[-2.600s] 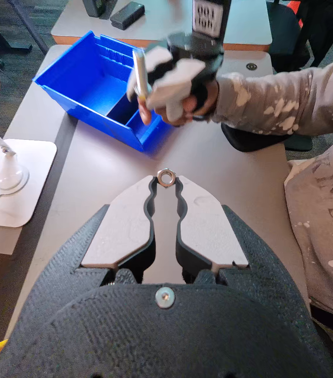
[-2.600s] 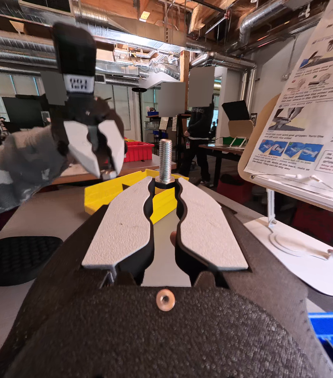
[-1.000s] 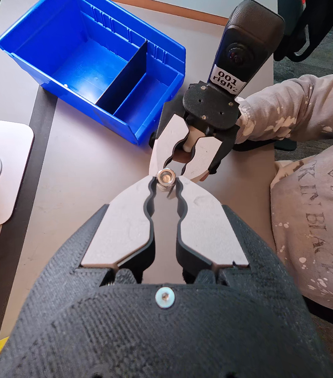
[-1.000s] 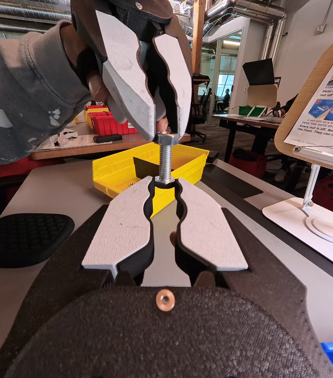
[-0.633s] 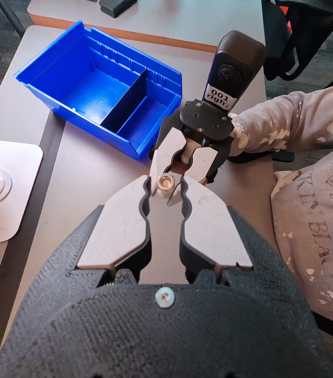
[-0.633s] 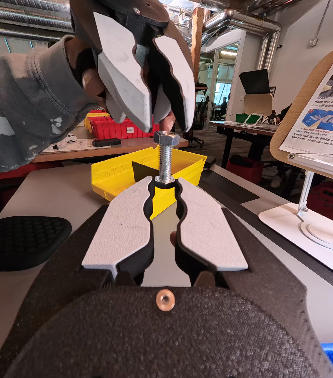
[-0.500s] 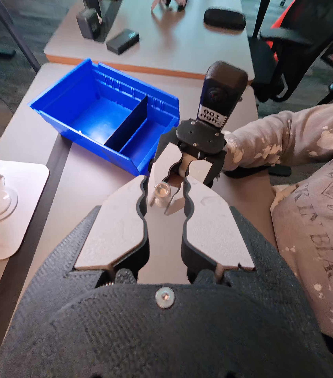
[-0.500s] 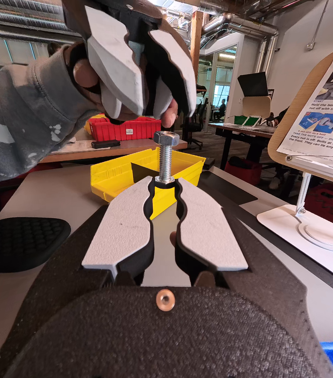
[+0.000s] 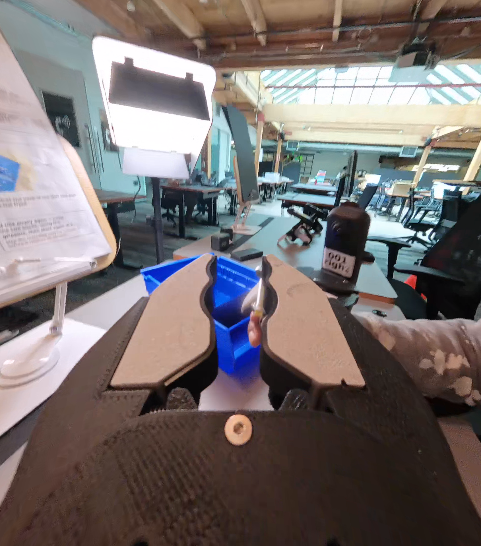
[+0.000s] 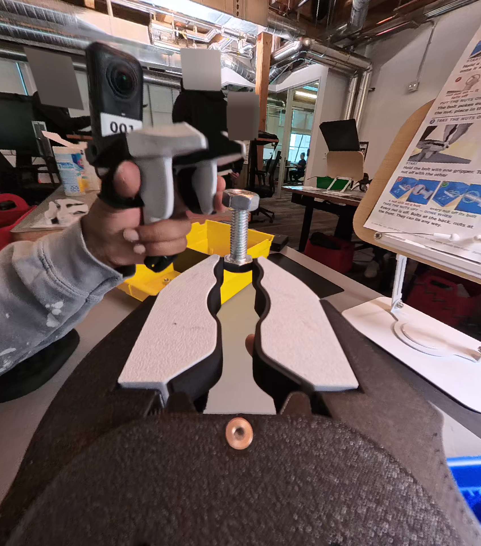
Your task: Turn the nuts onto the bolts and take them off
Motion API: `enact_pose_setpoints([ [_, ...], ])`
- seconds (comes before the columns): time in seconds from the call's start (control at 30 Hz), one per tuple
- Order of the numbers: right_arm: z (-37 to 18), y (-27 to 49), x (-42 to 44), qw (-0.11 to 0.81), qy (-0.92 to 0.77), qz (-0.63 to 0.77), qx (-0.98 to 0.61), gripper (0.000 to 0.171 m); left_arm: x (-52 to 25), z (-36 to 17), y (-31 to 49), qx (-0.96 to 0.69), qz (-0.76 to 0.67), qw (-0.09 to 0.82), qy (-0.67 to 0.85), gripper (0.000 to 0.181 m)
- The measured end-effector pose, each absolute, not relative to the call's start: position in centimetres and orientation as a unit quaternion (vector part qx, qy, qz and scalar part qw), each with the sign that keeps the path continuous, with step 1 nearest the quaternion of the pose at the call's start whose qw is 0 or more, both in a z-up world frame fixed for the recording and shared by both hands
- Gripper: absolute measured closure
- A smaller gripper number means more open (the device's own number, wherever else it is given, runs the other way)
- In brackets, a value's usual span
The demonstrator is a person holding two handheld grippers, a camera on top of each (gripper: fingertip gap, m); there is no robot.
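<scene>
My R gripper clamps bolt low on shank; axis vertical, hex nut at top. My L gripper empty, jaws apart, just left of nut. Judge L re-grips nut next.
</scene>
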State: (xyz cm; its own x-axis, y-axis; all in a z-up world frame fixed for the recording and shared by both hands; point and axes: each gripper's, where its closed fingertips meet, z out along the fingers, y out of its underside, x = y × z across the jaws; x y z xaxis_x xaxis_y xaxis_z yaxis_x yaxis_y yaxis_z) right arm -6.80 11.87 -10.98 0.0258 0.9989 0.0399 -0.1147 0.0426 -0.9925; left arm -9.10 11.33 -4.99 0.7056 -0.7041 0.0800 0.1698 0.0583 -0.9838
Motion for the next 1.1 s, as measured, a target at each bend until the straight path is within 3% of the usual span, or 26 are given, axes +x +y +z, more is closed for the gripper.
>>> enact_pose_setpoints([
  [0.23, -10.7, 12.5, -6.8, 0.545, -0.451, 0.528, -0.471, 0.153, -6.9, -7.7, 12.2, -0.632, -0.339, 0.653, 0.245, 0.147],
  [1.1, -10.0, 10.5, -6.5, 0.544, -0.448, 0.576, -0.415, 0.153, -6.9, -6.7, 11.0, -0.599, -0.377, 0.660, 0.254, 0.153],
])
